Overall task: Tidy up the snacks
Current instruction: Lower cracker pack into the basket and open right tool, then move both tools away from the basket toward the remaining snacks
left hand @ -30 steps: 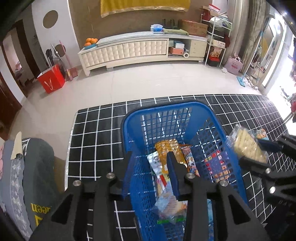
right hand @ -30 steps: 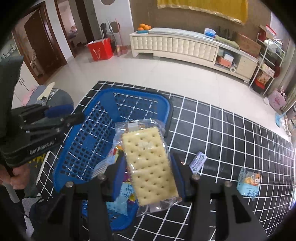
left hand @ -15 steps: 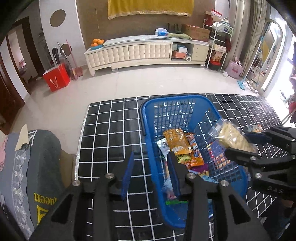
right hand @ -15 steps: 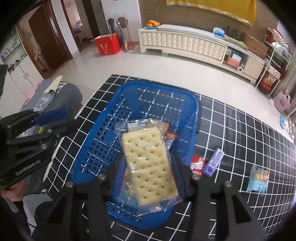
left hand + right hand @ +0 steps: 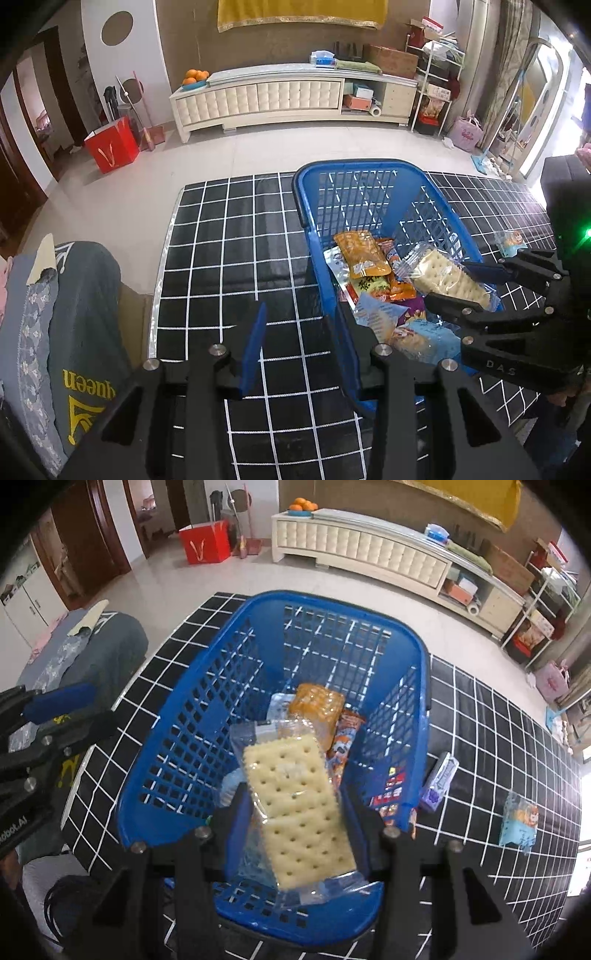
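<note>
Since a second ago, the blue basket has slid from between the left tool's fingers over to the right in the left wrist view, and the cracker pack has come in over the basket.

From the left wrist, the left tool [image 5: 299,339] is a little way apart with nothing in it; only the black mat [image 5: 229,258] with white lines shows between its fingers. The blue basket [image 5: 306,229] sits at about 2 o'clock, full of snack bags. The right tool [image 5: 465,284] reaches in from 3 o'clock, clamped on the cracker pack [image 5: 443,277].

From the right wrist, the right tool [image 5: 295,812] pinches the cracker pack [image 5: 295,805] by its two long sides, right over the blue basket [image 5: 184,738]. An orange snack bag [image 5: 317,705] lies in the basket at 12 o'clock. On the mat, a purple pack [image 5: 439,779] lies just beside the basket at 3 o'clock, and a light blue bag [image 5: 519,823] lies farther out.
</note>
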`<act>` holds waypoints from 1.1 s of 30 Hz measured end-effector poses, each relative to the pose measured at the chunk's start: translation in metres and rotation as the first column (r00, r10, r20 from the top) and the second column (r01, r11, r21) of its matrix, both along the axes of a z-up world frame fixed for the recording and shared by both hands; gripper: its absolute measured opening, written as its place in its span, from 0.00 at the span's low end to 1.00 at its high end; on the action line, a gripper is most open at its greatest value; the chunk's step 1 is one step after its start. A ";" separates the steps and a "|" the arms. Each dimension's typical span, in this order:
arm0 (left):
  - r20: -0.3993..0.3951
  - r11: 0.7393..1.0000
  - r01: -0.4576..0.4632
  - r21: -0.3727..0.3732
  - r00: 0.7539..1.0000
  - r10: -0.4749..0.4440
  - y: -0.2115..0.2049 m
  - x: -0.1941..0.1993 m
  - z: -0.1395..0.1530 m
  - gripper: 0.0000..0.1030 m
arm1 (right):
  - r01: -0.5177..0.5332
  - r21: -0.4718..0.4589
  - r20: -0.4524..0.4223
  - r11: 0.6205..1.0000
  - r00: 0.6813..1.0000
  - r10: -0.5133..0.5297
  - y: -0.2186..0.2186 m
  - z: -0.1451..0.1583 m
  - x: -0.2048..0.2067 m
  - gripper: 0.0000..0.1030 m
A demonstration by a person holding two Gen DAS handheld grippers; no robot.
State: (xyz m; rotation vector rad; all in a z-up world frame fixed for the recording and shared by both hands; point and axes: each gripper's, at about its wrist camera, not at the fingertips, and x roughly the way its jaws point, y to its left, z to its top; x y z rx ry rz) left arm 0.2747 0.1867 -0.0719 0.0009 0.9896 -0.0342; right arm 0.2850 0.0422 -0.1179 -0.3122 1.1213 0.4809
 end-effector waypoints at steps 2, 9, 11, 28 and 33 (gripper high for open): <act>0.001 1.000 0.001 -0.001 1.000 -0.001 0.000 -0.002 0.000 0.35 | 0.006 -0.020 -0.004 1.000 1.000 -0.006 0.001 -0.003 0.000 0.52; 0.006 1.000 0.016 0.008 1.000 -0.016 -0.006 -0.007 0.003 0.35 | 0.031 -0.032 0.004 0.999 1.000 -0.031 -0.008 -0.002 -0.002 0.79; 0.003 1.000 0.017 0.007 1.000 -0.017 -0.009 -0.007 0.004 0.35 | 0.037 -0.017 0.017 0.999 0.999 -0.037 -0.013 0.005 -0.004 0.80; 0.026 0.996 0.060 0.062 0.998 -0.061 -0.071 -0.030 0.039 0.41 | 0.098 0.096 0.065 0.991 0.992 -0.105 -0.111 0.059 -0.022 0.80; 0.051 0.994 0.084 0.072 0.995 -0.087 -0.106 -0.032 0.051 0.53 | 0.122 0.114 0.082 0.986 0.988 -0.132 -0.148 0.071 -0.025 0.80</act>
